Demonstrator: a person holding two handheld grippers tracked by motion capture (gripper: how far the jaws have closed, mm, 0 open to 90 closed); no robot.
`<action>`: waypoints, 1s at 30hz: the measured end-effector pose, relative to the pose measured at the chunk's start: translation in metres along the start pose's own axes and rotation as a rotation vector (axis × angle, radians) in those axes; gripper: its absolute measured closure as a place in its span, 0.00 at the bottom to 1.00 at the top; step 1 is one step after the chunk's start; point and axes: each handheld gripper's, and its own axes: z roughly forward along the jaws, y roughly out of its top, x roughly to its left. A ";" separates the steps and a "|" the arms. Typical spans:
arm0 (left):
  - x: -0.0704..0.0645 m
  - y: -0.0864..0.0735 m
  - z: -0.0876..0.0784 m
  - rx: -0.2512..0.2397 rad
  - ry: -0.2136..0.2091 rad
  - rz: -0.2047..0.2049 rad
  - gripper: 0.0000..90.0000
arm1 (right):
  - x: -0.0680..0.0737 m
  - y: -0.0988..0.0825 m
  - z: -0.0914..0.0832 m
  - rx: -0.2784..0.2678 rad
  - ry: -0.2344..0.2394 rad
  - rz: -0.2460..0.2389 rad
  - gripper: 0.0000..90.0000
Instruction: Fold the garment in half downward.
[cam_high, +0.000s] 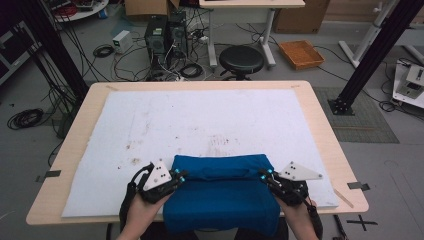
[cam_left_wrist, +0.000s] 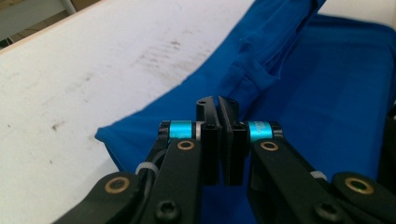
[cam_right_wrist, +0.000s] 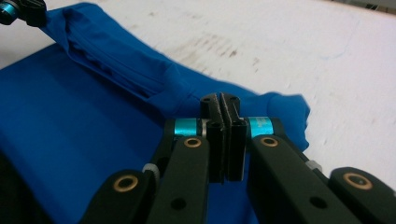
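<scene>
At the bottom centre of the high view, a soft blue cloth (cam_high: 220, 200) lies folded into a rough rectangle, its near edge draped over the table (cam_high: 320, 125) front and a rumpled ridge of fabric running along its far side. The left gripper (cam_high: 181, 176) and right gripper (cam_high: 265, 175), black and angular with grey three-cornered plates, sit at the ridge's two ends, jaws pressed together; whether fabric is pinched between them cannot be told. Beyond, a white, smudged mat (cam_high: 200, 120) covers the pale wooden tabletop. At upper centre, a round black stool (cam_high: 241, 59) stands among tangled floor cables.
</scene>
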 end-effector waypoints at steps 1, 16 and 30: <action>-0.003 -0.003 0.000 0.006 -0.009 -0.002 0.97 | 0.002 -0.003 -0.002 0.009 0.001 -0.005 1.00; -0.026 -0.026 -0.010 0.105 -0.042 0.027 0.91 | 0.021 -0.034 -0.029 0.071 0.016 -0.044 0.93; 0.031 0.004 0.017 0.043 0.112 -0.218 0.59 | -0.034 0.004 -0.008 -0.018 -0.105 0.101 0.71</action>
